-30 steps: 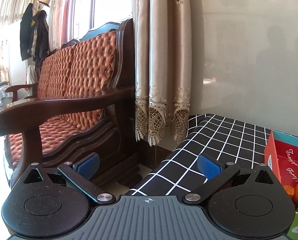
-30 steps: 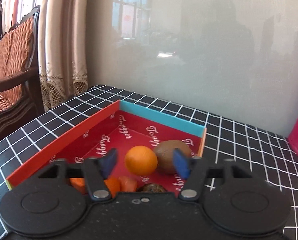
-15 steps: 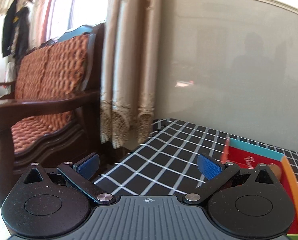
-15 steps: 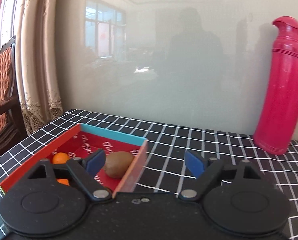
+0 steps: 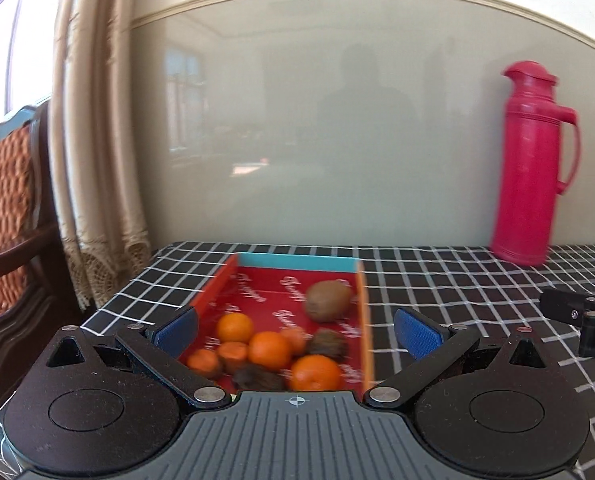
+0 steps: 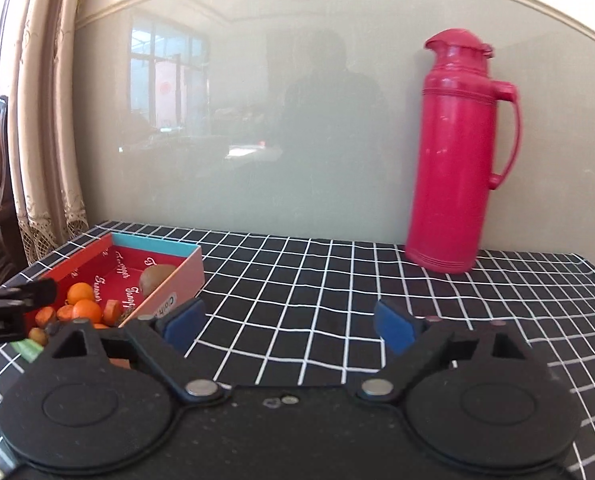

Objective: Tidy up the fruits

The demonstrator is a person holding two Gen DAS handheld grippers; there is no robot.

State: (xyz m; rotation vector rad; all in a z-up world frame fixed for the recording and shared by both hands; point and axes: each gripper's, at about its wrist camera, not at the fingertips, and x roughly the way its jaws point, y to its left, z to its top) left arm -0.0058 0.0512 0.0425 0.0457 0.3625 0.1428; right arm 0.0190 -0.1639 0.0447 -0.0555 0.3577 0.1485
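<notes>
Left gripper [image 5: 295,330]: jaws spread wide, nothing pinched; the blue pads straddle the near end of the fruit box without touching any fruit.
Right gripper [image 6: 287,326]: jaws opening, already far apart, only bare cloth between them; in the left wrist view its black tip pokes in at 3 o'clock.
Fruit box [image 5: 295,261]: red inside, blue far wall, orange side walls; straight ahead of the left gripper at 12 o'clock, and at 9 to 10 o'clock from the right gripper.
Kiwi [image 5: 328,301]: alone toward the far right part of the box, close to the right wall.
Oranges [image 5: 269,350]: several clustered at the near end, touching each other.
Dark fruits [image 5: 326,345]: brown, blurred pieces among the oranges; kind not clear.
Tablecloth [image 6: 317,276]: black with a white grid, under everything.
Thermos [image 6: 455,152]: red, upright, at 1 o'clock from the right gripper, against the wall panel.
Curtain [image 5: 97,152]: beige, at 10 o'clock, beside a wooden chair [image 5: 5,216].
</notes>
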